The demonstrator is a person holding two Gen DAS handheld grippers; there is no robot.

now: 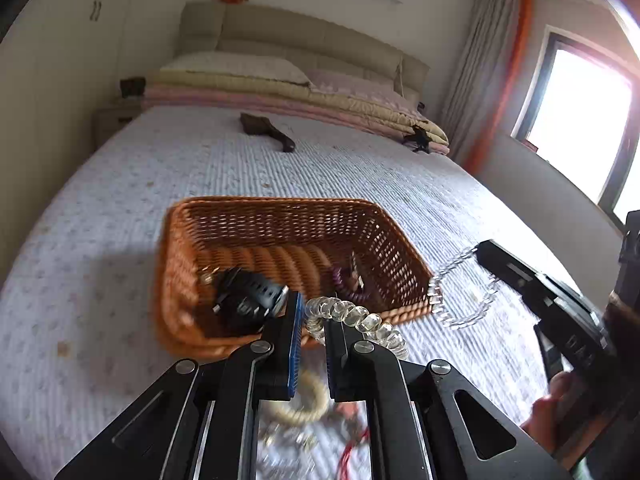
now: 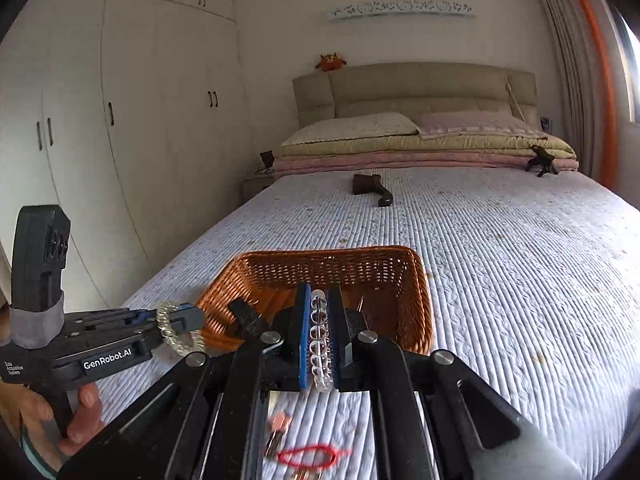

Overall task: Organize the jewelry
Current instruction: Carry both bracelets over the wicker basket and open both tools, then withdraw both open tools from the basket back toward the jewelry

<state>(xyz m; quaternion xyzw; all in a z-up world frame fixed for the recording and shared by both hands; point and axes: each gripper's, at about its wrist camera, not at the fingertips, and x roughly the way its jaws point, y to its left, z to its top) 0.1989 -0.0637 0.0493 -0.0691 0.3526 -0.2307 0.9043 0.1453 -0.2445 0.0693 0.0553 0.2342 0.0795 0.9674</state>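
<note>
The basket (image 1: 280,236) is woven brown wicker, slightly glossy. Both bracelets, one (image 1: 356,320) in the left hand-held gripper (image 1: 312,320) and one (image 2: 319,340) in the right (image 2: 319,320), are clear, glassy beads. The grippers look matt black plastic with blue ribbed pads (image 1: 296,344) and shiny metal screws. The bed (image 2: 500,260) wears quilted, ribbed cloth.

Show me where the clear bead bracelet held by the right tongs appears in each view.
Left wrist view: the bead bracelet hangs at right, past the basket's right corner, from the right tongs.
Right wrist view: it sits at lower centre, a column of beads clamped between the blue pads, in front of the basket.
Shared landmark: the basket on the bed.
</note>
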